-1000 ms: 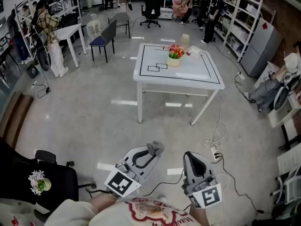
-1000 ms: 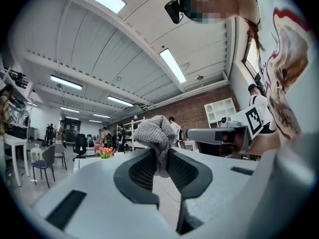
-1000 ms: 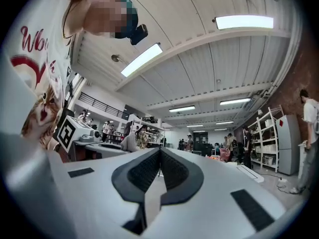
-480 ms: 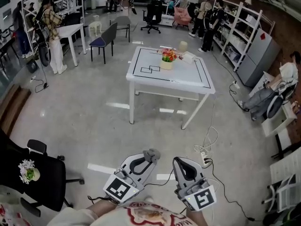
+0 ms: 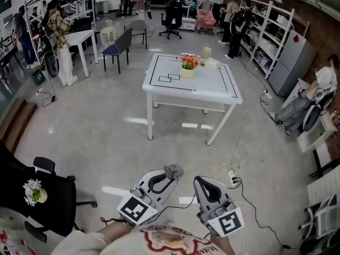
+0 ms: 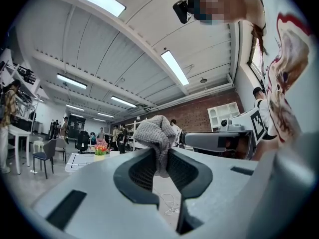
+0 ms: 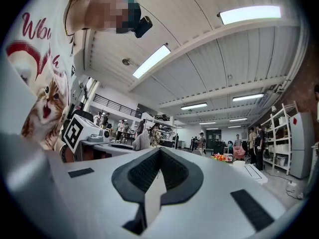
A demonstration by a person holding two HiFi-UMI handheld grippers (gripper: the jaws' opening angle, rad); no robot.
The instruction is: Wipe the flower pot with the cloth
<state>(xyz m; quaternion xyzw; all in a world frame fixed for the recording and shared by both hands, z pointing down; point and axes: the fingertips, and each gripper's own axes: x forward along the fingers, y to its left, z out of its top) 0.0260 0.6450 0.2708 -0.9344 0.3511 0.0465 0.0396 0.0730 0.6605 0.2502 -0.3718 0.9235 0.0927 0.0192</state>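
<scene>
- Cloth [image 6: 152,131] is pinched in our left gripper's [image 6: 160,153] narrow jaws.
- Our right gripper [image 7: 159,152] is closed, holding nothing.
- We see the pot [image 5: 186,72] on the table [image 5: 212,87], well apart.

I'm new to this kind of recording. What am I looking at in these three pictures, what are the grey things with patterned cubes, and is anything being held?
There is no robot here. A person carries a two-jaw gripper in each hand, and the marker cubes are part of those grippers.

The head view comes from a camera on the person's head, looking down across the floor. The left gripper and right gripper show at its bottom edge. The other two pictures come from a camera riding on each gripper, looking along its jaws.

The left gripper's jaws are closed on a grey knitted cloth. The right gripper's jaws are together with nothing between them.

Across the floor stands a white table with a flower pot on it. Neither gripper is near it yet.
</scene>
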